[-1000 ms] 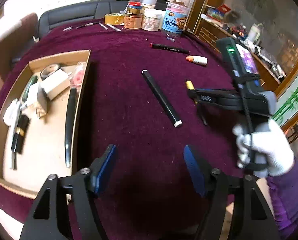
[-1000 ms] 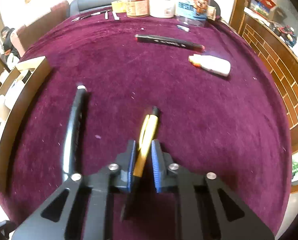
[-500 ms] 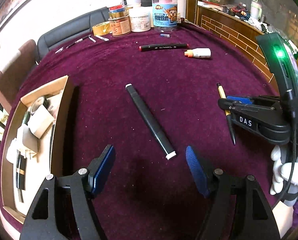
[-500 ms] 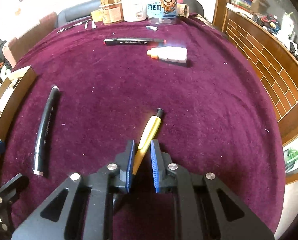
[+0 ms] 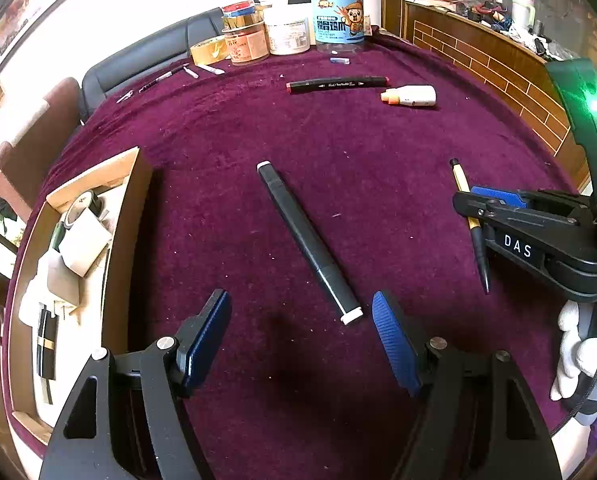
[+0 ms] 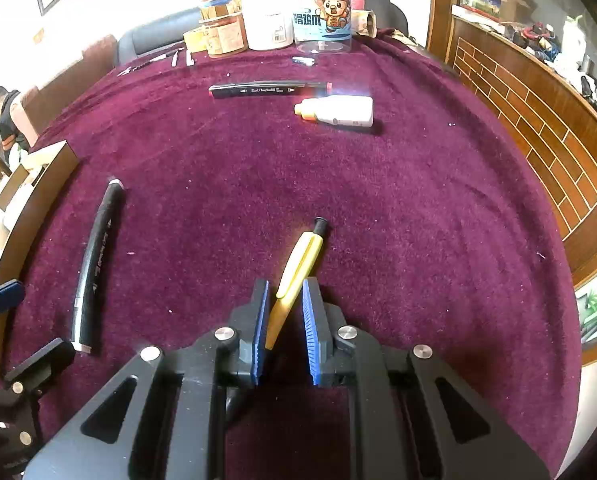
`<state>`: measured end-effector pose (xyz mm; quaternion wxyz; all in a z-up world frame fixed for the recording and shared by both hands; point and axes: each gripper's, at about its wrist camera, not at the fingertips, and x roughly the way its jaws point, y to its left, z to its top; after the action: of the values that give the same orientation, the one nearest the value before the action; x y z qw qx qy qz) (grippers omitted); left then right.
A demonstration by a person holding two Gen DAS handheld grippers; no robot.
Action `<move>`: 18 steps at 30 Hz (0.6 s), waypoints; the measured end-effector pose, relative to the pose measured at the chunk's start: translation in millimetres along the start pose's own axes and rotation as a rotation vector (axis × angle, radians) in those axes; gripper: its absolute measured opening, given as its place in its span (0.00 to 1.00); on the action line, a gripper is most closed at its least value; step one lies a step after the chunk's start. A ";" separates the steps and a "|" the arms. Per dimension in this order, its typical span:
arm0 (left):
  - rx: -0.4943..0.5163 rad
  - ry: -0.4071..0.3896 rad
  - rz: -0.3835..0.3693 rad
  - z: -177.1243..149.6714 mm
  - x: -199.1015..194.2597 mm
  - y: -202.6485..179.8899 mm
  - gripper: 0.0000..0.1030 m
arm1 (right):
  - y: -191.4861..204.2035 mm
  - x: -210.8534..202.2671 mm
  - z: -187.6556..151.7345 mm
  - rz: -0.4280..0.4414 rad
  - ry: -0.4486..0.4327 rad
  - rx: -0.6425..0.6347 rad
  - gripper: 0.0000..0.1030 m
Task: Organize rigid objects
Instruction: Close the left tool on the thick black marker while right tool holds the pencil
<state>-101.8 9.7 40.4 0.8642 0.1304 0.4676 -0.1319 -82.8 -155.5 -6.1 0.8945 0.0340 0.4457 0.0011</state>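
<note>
The right gripper (image 6: 284, 320) has its jaws clamped on the thin, hard yellow pen (image 6: 298, 264), which could slip. The left gripper (image 5: 300, 340) jaws are apart above the black marker (image 5: 308, 242), beside the box (image 5: 126, 240); grab its middle

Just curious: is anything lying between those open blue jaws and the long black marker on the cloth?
Nothing visible. The left gripper stands open just short of the black marker, with only bare purple cloth between them.
</note>
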 end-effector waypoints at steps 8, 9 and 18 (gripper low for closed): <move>0.000 0.017 -0.008 -0.9 2.7 -1.9 0.65 | -3.7 0.2 -0.3 0.022 -0.002 0.016 0.13; -0.001 0.019 -0.009 -1.1 3.0 -2.1 0.65 | -4.3 0.1 -0.5 0.026 -0.003 0.019 0.13; -0.116 0.036 -0.101 3.4 5.0 21.1 0.65 | -8.2 0.0 -0.7 0.048 -0.005 0.035 0.13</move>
<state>-89.1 27.6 40.2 0.8541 0.0587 0.4958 -0.1459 -83.5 -163.6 -7.1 0.8945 0.0602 0.4427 0.0146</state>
